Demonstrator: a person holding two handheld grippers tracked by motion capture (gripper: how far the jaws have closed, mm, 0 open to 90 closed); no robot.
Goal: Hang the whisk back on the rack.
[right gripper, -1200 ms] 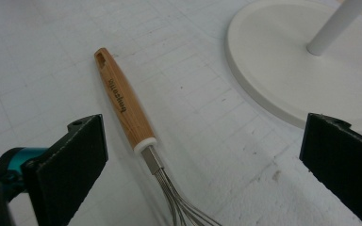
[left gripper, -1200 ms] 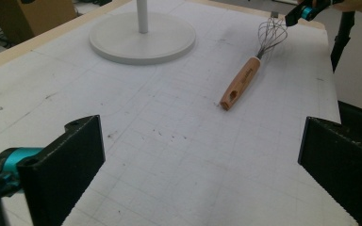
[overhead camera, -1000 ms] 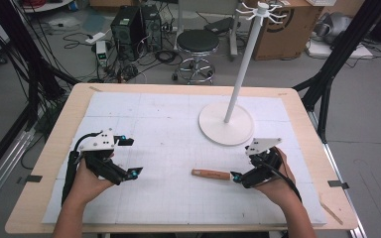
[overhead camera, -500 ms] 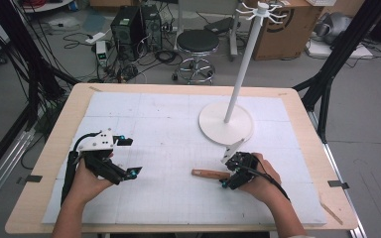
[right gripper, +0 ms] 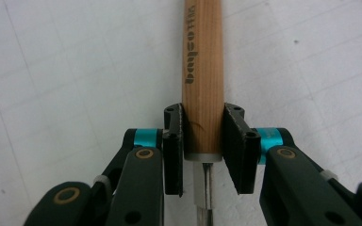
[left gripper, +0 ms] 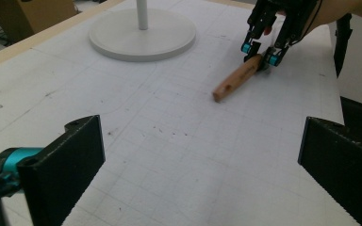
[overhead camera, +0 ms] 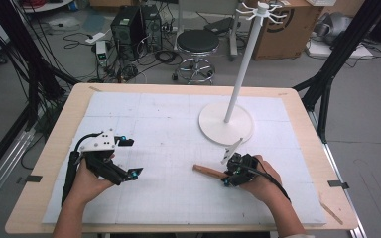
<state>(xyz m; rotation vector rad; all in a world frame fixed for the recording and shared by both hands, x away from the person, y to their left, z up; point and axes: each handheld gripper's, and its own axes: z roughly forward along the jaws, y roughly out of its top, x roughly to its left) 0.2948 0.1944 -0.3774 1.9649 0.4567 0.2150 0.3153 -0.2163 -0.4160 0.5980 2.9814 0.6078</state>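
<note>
We were at the grasp: our right tongs (right gripper: 202, 141) had just been closing and now clamped the tool (overhead camera: 209, 171) by its wooden handle, flat on the tabletop (overhead camera: 158, 129) near the stand (overhead camera: 226, 123). Left tongs (overhead camera: 126, 157) gaped, idle. Next, we judged, a clean lift.

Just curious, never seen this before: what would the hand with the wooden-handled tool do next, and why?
Probably lift it straight up a little. The right gripper has just closed on the wooden handle near its metal end, and the tool lies flat on the white mat. The left gripper waits open, apart.
</note>
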